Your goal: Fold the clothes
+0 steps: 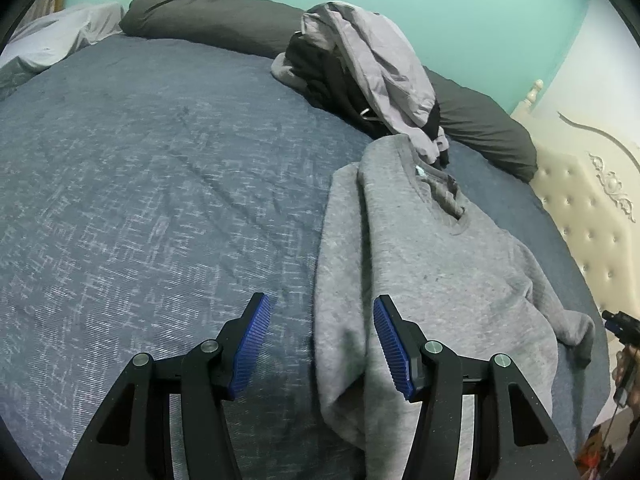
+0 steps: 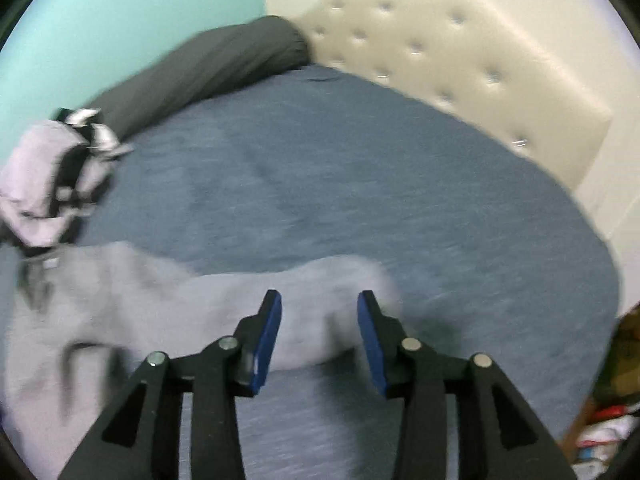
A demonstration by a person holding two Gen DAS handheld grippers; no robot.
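The grey sweatshirt (image 1: 424, 280) lies spread on the bed, just under my left gripper (image 1: 322, 344), whose blue-padded fingers (image 1: 252, 344) stand wide apart with nothing between them. One side of the sweatshirt is folded inward along its length, and that fold runs up between my left fingers toward the collar, which points at the far edge of the bed. My right gripper (image 2: 319, 340) is also spread and empty, hovering above the sweatshirt's sleeve (image 2: 320, 312), which stretches out across the blue bedspread (image 2: 360, 184) toward the headboard end; this view is blurred, so I cannot tell whether the pads touch the cloth. Beyond the collar, a pile of clothes (image 1: 360, 76) in pale lilac and black sits near the far edge, resting against a long dark grey pillow (image 1: 208, 12) that lines that edge below the green wall. The cream tufted headboard (image 2: 460, 60) closes the bed on my right.
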